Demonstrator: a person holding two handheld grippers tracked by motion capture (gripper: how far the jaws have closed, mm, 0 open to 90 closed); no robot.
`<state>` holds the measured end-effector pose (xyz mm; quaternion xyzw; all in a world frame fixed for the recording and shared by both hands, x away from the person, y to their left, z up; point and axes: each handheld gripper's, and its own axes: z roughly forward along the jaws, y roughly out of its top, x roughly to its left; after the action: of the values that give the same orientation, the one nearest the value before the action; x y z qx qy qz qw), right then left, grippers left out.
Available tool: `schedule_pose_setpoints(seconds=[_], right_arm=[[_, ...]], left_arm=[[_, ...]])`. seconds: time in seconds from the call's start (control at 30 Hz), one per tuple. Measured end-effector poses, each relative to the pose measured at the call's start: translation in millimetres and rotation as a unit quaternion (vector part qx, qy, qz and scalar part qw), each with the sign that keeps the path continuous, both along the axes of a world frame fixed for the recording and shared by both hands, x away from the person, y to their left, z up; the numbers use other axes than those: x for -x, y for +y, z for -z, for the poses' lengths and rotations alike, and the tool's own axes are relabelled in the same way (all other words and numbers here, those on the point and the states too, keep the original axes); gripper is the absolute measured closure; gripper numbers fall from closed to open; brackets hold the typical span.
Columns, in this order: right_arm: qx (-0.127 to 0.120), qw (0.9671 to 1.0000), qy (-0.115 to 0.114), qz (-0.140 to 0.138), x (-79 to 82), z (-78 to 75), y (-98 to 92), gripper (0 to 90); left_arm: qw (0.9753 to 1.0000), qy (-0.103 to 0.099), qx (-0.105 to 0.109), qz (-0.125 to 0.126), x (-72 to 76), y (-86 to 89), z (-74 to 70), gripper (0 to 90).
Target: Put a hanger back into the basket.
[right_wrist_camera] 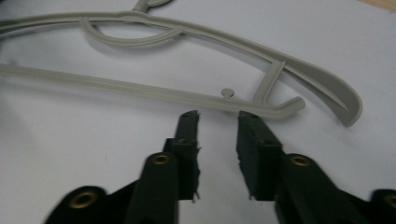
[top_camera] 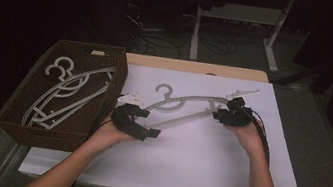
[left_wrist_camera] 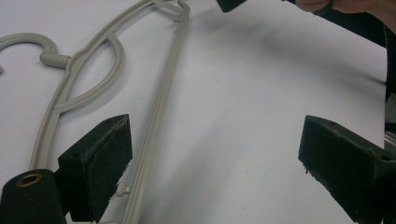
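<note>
One grey hanger (top_camera: 187,108) lies flat on the white bench (top_camera: 203,165), beside the basket (top_camera: 95,112) of hangers. The left gripper (top_camera: 142,120) is spread wide around its lower bar; the right gripper (top_camera: 224,114), jaws slightly parted, grasps nothing, poised at the far end, apparently for a two-ended lift. The hook's tip is cut off in both gripper views.

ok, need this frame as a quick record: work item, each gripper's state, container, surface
work item: grey hanger lying flat on the white table
left gripper: open wide, jaws near the hanger's left end, bottom bar beside one jaw, nothing clamped
right gripper: open with a narrow gap, tips just short of the hanger's bottom bar near its right end
container: brown basket at the table's left, several pale hangers inside
extra: another pale piece lies behind the right gripper, too small to identify
</note>
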<state>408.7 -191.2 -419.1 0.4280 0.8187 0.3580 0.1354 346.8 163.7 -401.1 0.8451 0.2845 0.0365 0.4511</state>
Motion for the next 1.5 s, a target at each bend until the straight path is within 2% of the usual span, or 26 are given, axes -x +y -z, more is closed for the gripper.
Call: schedule_pose_setpoints(seconds=[0.17, 0.33, 0.5, 0.57, 0.63, 0.73, 0.9, 1.03, 1.23, 1.37, 1.5], right_arm=[[0.013, 0.9998, 0.004, 0.014, -19.4, 5.8, 6.7, 88.4], [0.017, 0.9995, 0.006, 0.025, -34.7, 8.9, 9.8, 89.0], [0.025, 0.9992, 0.012, 0.03, -43.3, 14.5, 9.6, 89.0], [0.033, 0.9987, 0.019, 0.033, -45.2, 19.3, 9.3, 89.0], [0.03, 0.9988, 0.02, 0.034, -46.8, 24.0, 8.2, 89.1], [0.026, 0.9988, 0.02, 0.037, -47.9, 25.4, 8.8, 89.1], [0.036, 0.9986, 0.023, 0.033, -49.6, 26.7, 10.1, 89.1], [0.036, 0.9985, 0.029, 0.031, -50.2, 30.4, 9.2, 89.2], [0.034, 0.9986, 0.029, 0.026, -50.8, 32.0, 8.0, 89.2], [0.035, 0.9985, 0.034, 0.024, -51.4, 32.4, 7.2, 89.2], [0.043, 0.9981, 0.039, 0.021, -51.4, 34.6, 6.8, 89.2]], left_arm=[[1.0, 0.0, -0.002, -0.002, -0.2, 0.5, 0.4, 9.8], [1.0, 0.001, -0.002, -0.004, -0.6, 0.6, 0.8, 9.8], [1.0, 0.001, -0.002, -0.006, -0.9, 0.9, 1.0, 9.8], [1.0, 0.002, -0.002, -0.008, -1.0, 0.8, 1.6, 9.9], [0.9999, 0.003, -0.006, -0.011, -1.3, 0.9, 2.4, 9.9], [0.9999, 0.005, -0.006, -0.015, -1.8, 0.7, 3.7, 10.0], [0.9995, 0.002, -0.01, -0.029, -3.7, 1.2, 4.0, 10.2], [0.9988, -0.003, -0.021, -0.043, -6.8, 0.0, 4.2, 10.5], [0.9964, -0.005, -0.04, -0.075, -17.3, -3.4, 5.6, 13.3], [0.9945, 0.002, -0.054, -0.09, -31.2, -8.0, 10.7, 13.7], [0.9906, -0.005, -0.071, -0.117, -49.0, -8.8, 15.2, 14.6]])
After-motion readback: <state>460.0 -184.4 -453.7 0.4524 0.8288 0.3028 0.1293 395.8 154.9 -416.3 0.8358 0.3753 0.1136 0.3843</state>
